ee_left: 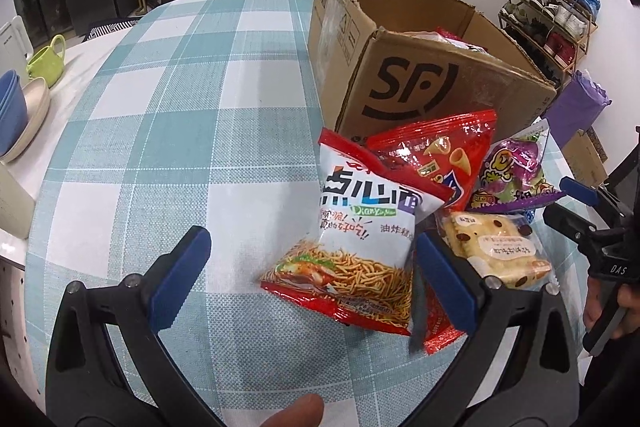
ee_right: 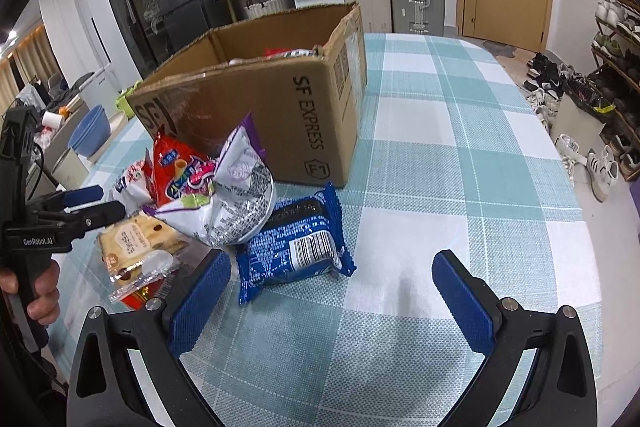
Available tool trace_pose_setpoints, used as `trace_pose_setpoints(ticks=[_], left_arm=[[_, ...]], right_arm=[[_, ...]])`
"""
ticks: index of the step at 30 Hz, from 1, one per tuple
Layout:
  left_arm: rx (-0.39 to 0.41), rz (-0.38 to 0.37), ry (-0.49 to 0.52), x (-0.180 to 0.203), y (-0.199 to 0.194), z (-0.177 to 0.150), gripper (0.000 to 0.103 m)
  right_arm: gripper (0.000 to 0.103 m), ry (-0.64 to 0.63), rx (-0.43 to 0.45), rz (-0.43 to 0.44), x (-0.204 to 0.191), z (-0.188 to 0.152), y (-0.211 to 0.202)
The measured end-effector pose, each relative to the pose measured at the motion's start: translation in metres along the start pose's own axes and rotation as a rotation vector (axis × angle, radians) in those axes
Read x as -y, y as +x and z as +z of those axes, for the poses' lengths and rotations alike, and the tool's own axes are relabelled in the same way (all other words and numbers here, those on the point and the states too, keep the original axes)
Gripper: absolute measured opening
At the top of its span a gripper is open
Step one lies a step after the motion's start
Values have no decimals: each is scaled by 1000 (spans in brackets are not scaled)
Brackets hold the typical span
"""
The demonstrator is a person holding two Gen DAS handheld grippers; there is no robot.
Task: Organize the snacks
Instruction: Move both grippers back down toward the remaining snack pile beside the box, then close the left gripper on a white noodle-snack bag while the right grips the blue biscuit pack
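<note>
An open SF cardboard box [ee_left: 436,83] stands on the checked tablecloth with some snacks inside; it also shows in the right wrist view [ee_right: 256,107]. In front of it lies a heap of snacks: a white noodle-snack bag [ee_left: 360,243], a red cone-snack bag [ee_left: 444,155], a purple bag [ee_left: 516,171] and a clear cracker pack [ee_left: 496,251]. My left gripper [ee_left: 308,283] is open, with the noodle bag between its fingers. My right gripper [ee_right: 332,295] is open and empty, just behind a blue cookie pack [ee_right: 296,243]. The cracker pack [ee_right: 136,243] and purple bag [ee_right: 236,199] lie to its left.
A green mug [ee_left: 46,61], blue bowls [ee_left: 10,107] and a beige plate stand at the table's left edge. A shoe rack [ee_left: 552,19] stands beyond the box. The right gripper shows at the right edge of the left wrist view [ee_left: 580,211].
</note>
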State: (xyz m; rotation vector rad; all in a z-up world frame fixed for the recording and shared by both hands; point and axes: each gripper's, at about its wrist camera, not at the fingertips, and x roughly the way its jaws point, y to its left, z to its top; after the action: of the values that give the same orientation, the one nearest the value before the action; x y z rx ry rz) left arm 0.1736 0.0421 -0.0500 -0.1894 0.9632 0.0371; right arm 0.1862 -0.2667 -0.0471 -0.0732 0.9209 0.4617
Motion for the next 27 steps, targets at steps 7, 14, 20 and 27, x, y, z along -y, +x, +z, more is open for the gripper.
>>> trace_pose_setpoints(ticks=[7, 14, 20, 27], left_arm=[[-16, -12, -9, -3, 8, 2, 102], [-41, -10, 2, 0, 15, 5, 102], [-58, 6, 27, 4, 21, 5, 102], [-64, 7, 5, 0, 27, 5, 102]], right_arm=[[102, -76, -72, 7, -12, -2, 18], [102, -106, -71, -10, -19, 3, 28], [102, -121, -72, -38, -16, 6, 37], [81, -142, -78, -26, -16, 8, 44]])
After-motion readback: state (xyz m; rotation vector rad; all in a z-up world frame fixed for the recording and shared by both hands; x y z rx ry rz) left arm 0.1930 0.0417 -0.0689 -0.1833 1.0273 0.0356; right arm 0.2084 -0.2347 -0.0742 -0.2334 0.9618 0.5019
